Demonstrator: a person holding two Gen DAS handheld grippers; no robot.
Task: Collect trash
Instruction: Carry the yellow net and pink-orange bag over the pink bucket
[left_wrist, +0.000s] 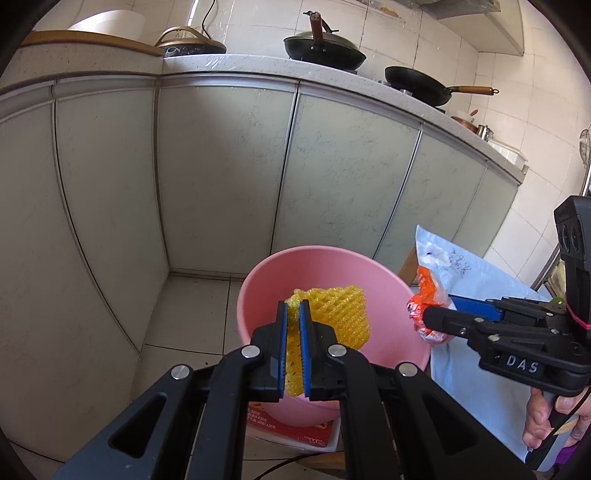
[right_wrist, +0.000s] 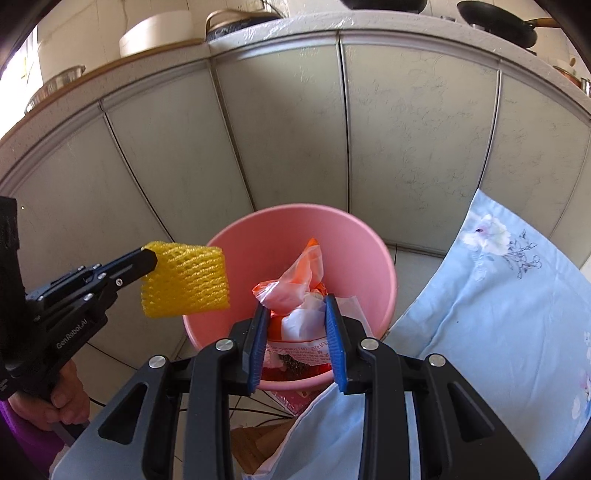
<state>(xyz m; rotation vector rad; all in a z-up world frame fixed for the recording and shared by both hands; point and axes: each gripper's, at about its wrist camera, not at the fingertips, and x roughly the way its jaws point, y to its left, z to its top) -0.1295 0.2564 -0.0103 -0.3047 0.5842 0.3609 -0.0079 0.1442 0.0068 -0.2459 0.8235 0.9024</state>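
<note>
A pink bin (left_wrist: 255, 291) stands on the floor in front of the kitchen cabinets. My left gripper (left_wrist: 293, 308) is shut on a yellow foam net (left_wrist: 340, 314) and holds it over the bin's mouth. In the right wrist view the yellow foam net (right_wrist: 188, 284) hangs from the left gripper (right_wrist: 149, 258) above the left rim of the pink bin (right_wrist: 369, 251). My right gripper (right_wrist: 295, 306) is shut on a crumpled orange and white plastic wrapper (right_wrist: 299, 291) over the bin's opening. From the left wrist view the right gripper (left_wrist: 436, 314) holds the orange wrapper (left_wrist: 424, 291) at the bin's right rim.
Grey cabinet doors (left_wrist: 221, 166) close off the back, under a counter with a lidded wok (left_wrist: 323, 48) and a frying pan (left_wrist: 417, 85). A light blue floral cloth (right_wrist: 498, 295) lies right of the bin. A red box (left_wrist: 295, 430) sits under the bin's front. Tiled floor (left_wrist: 192, 306) lies to the left.
</note>
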